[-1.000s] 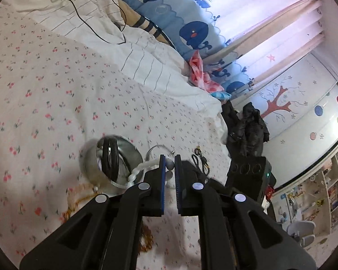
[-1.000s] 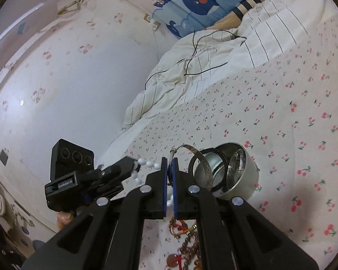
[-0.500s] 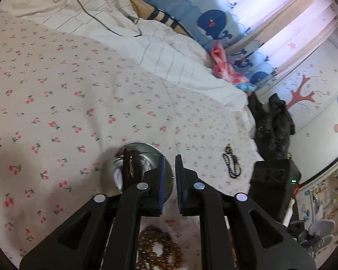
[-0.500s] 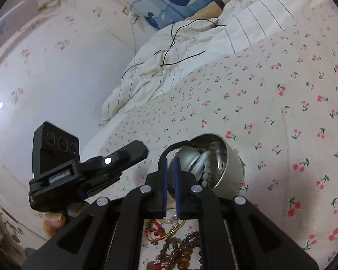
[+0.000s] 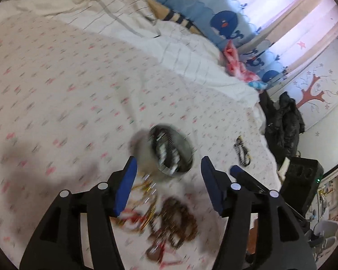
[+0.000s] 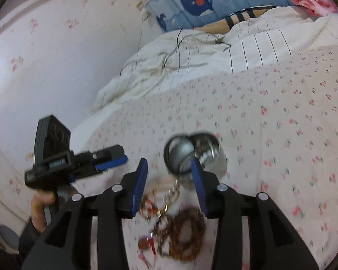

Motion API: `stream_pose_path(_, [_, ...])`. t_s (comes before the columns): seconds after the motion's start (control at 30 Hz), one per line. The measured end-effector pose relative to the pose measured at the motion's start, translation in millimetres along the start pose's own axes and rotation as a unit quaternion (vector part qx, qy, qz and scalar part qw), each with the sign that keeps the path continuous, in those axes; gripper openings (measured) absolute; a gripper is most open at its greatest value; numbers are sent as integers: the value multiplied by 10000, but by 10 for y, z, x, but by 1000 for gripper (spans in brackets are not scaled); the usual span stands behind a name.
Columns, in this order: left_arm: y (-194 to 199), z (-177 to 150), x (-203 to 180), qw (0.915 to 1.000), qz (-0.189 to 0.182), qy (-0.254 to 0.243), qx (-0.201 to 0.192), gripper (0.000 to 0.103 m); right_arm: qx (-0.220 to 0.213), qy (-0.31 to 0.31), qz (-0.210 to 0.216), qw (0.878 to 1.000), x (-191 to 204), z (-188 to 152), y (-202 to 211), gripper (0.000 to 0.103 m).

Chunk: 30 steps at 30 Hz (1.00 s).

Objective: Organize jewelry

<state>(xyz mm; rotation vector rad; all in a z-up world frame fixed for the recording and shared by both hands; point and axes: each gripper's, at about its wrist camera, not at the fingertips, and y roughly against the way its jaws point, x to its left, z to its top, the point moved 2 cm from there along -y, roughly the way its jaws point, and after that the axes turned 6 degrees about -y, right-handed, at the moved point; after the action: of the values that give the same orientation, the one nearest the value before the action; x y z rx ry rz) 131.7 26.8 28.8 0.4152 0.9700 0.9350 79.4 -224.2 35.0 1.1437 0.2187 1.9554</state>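
In the left wrist view, the left gripper (image 5: pixel 169 168) is seen with its blue-padded jaws spread wide and nothing held. A round, shiny metal tin (image 5: pixel 169 151) sits just past the fingertips at twelve o'clock on the cherry-print bedsheet (image 5: pixel 56 78), with blurred bangles inside. A heap of brown beaded bracelets (image 5: pixel 178 220) lies at six o'clock between the fingers. A dark beaded strand (image 5: pixel 242 150) is seen at three o'clock.

In the right wrist view, the right gripper (image 6: pixel 169 173) is likewise shown parted and empty. The tin (image 6: pixel 198 155) lies at one o'clock, the beads (image 6: pixel 182 234) at six, and the left gripper (image 6: pixel 110 157) at nine.
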Motion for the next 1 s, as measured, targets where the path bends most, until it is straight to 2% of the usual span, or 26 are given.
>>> stream_pose_path(0.1, [84,-222,171,9996,130,194,153,56,377,136,-131,9991,23,-252,-4,40])
stream_pose_path(0.2, [70,-349,277,9989,-1,351,322,56,539,320,-328,9975,59,-385,-3,40])
stream_pose_path(0.27, [72,-382,245,9993,23,96,348,56,700,365,-479,9957,50,-399,-44,40])
stream_pose_path(0.37, [108,-439,9,9957,88,-838,395,56,843,407,-639,9936,-26,-436,-89,40])
stream_pose_path(0.43, [115,-537,-177,9861,51,-1591,480,56,943,459,-749,9917,-69,-464,-122,40])
stream_pose_path(0.5, [82,-629,-284,9775,8,-2024,596,56,1052,511,-763,9902,-89,-492,-146,40])
stream_pose_path(0.57, [13,-749,-354,9655,126,-2491,754,56,1127,518,-764,9893,-106,-509,-167,45])
stream_pose_path(0.67, [-82,-875,-404,9482,389,-3030,877,56,1184,509,-758,9888,-123,-526,-177,46])
stream_pose_path(0.77, [-154,-940,-433,9367,465,-3322,1007,56,1233,519,-754,9881,-131,-535,-187,46])
stream_pose_path(0.87, [-224,-973,-433,9326,430,-3409,1104,56,1332,575,-802,9862,-140,-554,-207,46])
stream_pose_path(1.0, [-304,-943,-327,9372,547,-3241,1171,56,1495,792,-940,9811,-134,-603,-254,46])
